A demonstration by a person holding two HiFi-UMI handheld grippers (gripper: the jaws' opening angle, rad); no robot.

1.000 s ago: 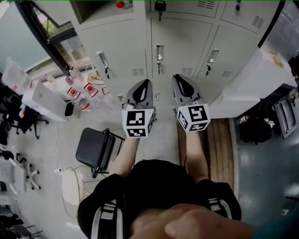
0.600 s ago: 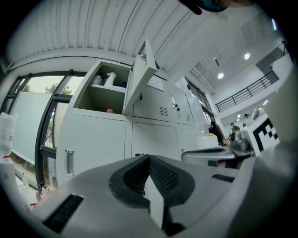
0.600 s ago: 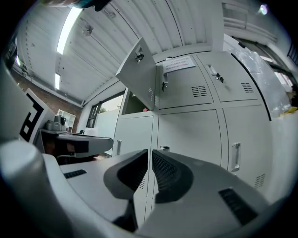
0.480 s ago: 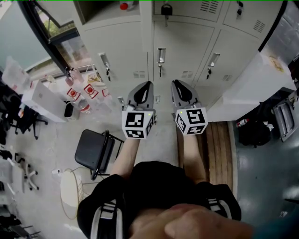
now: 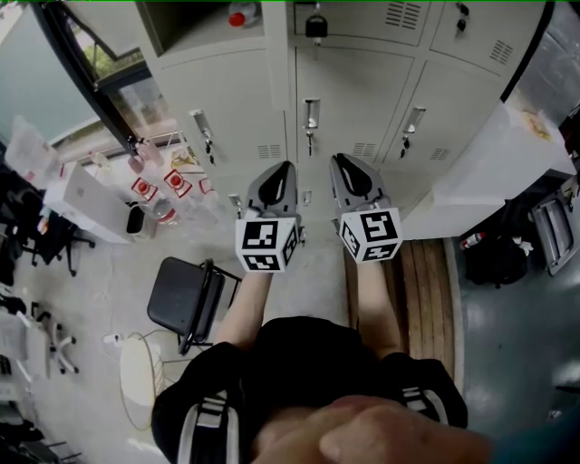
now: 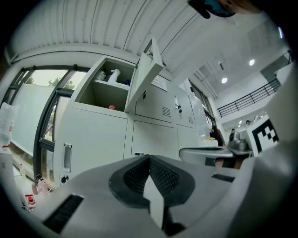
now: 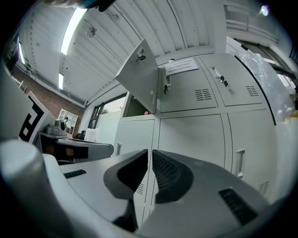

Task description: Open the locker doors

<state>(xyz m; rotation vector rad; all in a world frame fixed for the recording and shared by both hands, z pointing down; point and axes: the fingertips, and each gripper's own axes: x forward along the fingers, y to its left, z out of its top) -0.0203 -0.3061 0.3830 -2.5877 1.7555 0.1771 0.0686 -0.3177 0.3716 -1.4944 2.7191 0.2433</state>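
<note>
A bank of pale grey lockers (image 5: 349, 86) fills the top of the head view. The upper left compartment (image 5: 195, 23) stands open, its door (image 7: 139, 76) swung out, with a red item (image 5: 238, 15) inside. The middle-row doors are closed, each with a metal handle (image 5: 311, 116). A padlock (image 5: 316, 24) hangs above. My left gripper (image 5: 279, 174) and right gripper (image 5: 344, 169) are held side by side, short of the lockers and touching nothing. The left gripper (image 6: 150, 158) is shut and empty. The right gripper (image 7: 150, 152) is shut to a thin slit, nothing between.
A black folding chair (image 5: 186, 292) stands low on the left, near my legs. A wooden bench (image 5: 421, 281) runs along the right. A white counter (image 5: 489, 163) juts out at the right of the lockers. Bottles and boxes (image 5: 163, 186) clutter the floor at left.
The lockers sit slightly lower in the head view, as the camera has tipped. Both grippers keep about the same place and stay shut.
</note>
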